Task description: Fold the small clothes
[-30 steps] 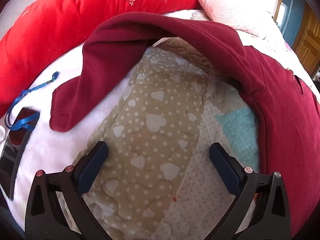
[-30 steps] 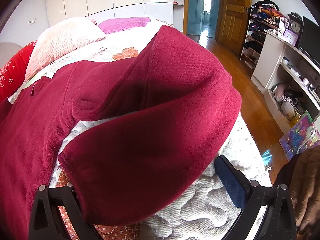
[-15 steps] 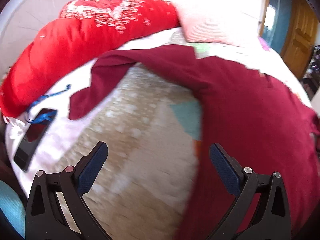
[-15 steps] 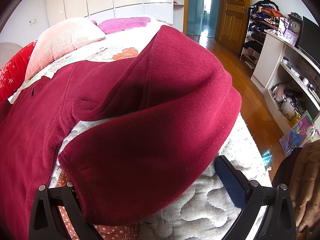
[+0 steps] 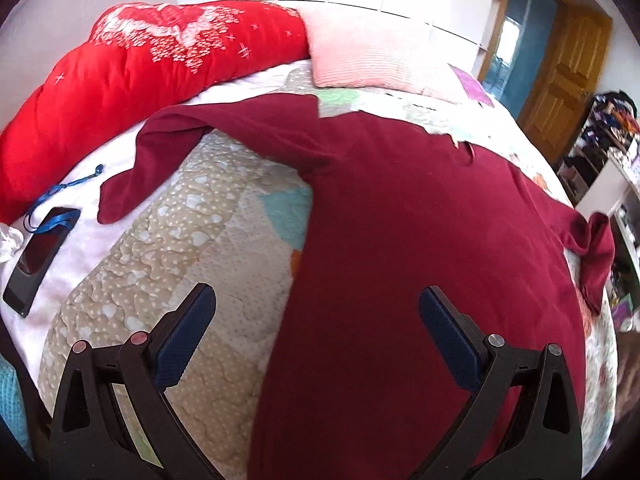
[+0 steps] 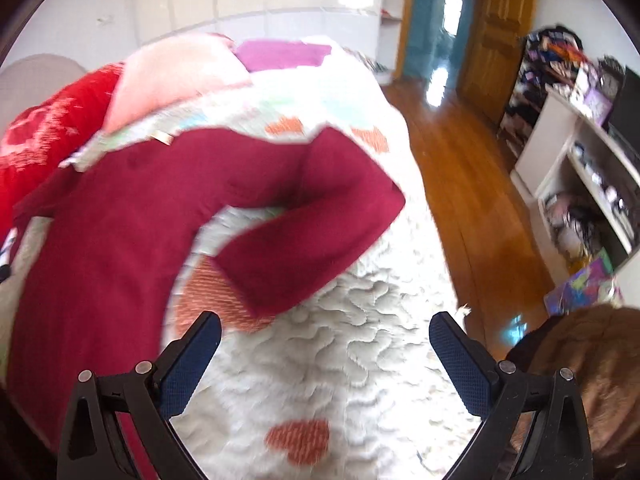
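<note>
Sweater (image 5: 420,240) lies on quilt (image 5: 208,240), pillows (image 5: 168,64) behind.

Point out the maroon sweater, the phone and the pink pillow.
maroon sweater (image 5: 420,240): left wrist view, middle of its body.
phone (image 5: 38,258): left wrist view, dark screen, near the blue lanyard.
pink pillow (image 5: 372,58): left wrist view, centre of its striped face.
</note>
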Demonstrator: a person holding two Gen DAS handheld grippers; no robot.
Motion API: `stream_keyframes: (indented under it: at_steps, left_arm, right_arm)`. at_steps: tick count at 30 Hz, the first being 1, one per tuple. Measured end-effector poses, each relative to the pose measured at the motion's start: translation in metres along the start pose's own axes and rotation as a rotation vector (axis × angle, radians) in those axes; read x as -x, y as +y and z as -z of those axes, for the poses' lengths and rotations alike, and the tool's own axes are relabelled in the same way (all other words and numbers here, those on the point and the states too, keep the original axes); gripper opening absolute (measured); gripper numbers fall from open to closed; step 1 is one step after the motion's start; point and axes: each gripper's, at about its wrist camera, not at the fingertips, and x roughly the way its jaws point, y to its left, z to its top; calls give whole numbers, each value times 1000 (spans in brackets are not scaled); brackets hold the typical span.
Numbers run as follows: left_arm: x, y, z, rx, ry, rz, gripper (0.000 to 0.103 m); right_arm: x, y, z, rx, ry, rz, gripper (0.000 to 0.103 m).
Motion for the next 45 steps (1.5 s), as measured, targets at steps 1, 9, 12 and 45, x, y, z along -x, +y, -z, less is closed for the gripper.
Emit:
stream_keyframes:
  at_steps: [1,9,12,45]
  left_arm:
    - [0,-3,2,-4,0,-1,102]
    - [8,-23,8,-47,-33,-30,102]
    - [11,-30,8,-83,-47,-46,102]
    - [-3,-38,8,-89,-38,2,102]
  right_arm:
    - [17,4,0,8,-24,-32,103]
    - [33,69,-4,-38,-106,-188,103]
    - [11,106,-2,-25,-68,-230,103]
    - [-43,211,0,95,-34,-251,103]
